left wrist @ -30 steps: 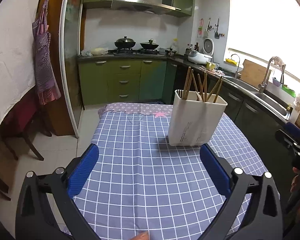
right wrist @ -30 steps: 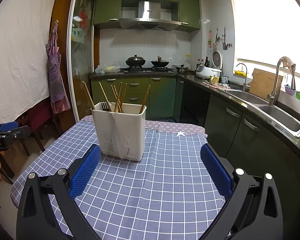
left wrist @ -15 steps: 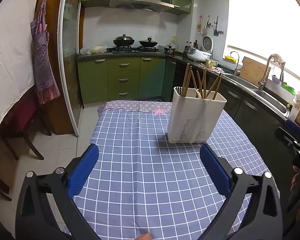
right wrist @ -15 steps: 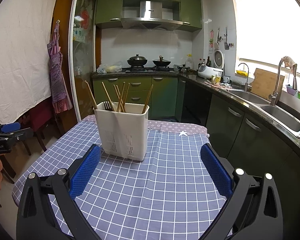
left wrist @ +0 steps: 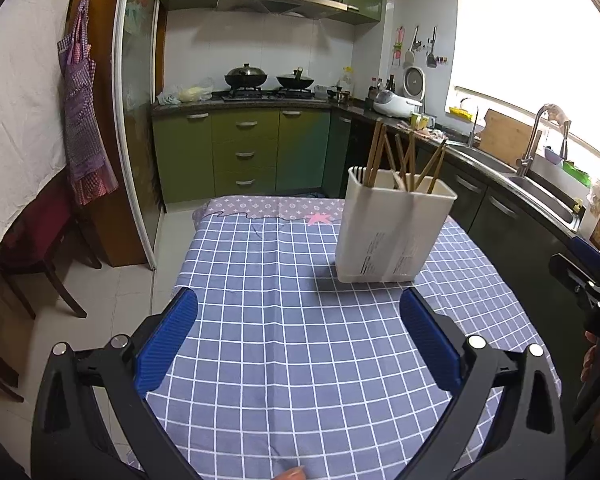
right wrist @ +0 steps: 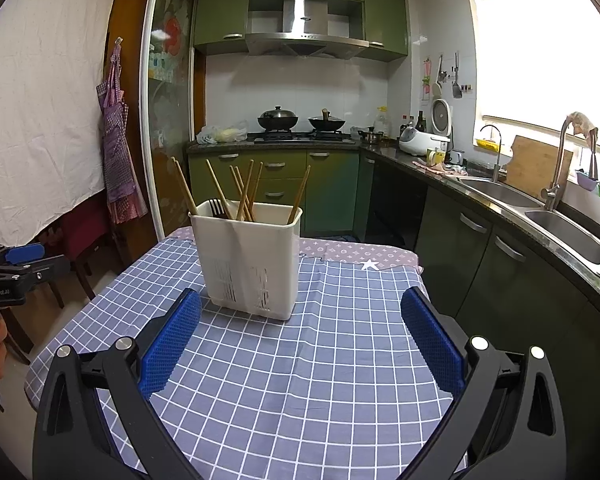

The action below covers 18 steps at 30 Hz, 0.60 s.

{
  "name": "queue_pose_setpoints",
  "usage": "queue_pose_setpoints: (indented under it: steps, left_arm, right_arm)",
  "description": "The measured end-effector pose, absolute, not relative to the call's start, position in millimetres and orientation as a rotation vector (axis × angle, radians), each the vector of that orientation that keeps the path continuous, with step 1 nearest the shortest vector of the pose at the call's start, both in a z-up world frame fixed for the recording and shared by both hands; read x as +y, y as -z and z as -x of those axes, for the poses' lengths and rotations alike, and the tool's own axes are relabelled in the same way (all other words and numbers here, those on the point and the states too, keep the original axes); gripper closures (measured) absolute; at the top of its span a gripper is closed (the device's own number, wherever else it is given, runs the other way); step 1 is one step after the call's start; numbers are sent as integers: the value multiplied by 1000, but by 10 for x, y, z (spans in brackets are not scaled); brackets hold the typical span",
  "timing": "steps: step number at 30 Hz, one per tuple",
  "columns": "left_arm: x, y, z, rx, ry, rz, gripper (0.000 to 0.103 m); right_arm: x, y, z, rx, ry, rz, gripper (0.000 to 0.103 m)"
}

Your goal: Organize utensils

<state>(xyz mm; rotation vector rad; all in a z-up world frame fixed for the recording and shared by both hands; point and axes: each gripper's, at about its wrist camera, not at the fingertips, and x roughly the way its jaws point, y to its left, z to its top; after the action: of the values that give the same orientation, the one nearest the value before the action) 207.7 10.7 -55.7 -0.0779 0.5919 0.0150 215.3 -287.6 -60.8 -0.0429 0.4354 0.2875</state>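
Both the left claw (left wrist: 298, 332) and the right claw (right wrist: 300, 332) hang wide and empty above the checked surface (right wrist: 320, 380). The white holder (right wrist: 250, 258) stands upright on it, chopsticks (right wrist: 244, 190) and a dark fork (right wrist: 218, 208) inside. No loose utensil shows, so the sorting looks finished or paused; any next move starts at the holder.

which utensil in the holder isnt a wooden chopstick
The black fork, tines up, near the left end of the white holder in the right wrist view. Everything else visible in it is a wooden chopstick.
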Motion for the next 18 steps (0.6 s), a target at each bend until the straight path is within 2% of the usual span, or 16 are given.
queue_pose_setpoints:
  steps: [9,13,18]
  left_arm:
    - [290,1225,-2765,699,-102,82,7]
    - [380,1322,-2837,700,-107,115,7]
    - [343,1250,-2792,669,-100,104,7]
  right_arm:
    - [-3106,1512,-3112,688,-206,38,4]
    - [-3161,1695,-3180,706,-201,19,4]
    - [-3117,1638,-3095,668,-220,20,4]
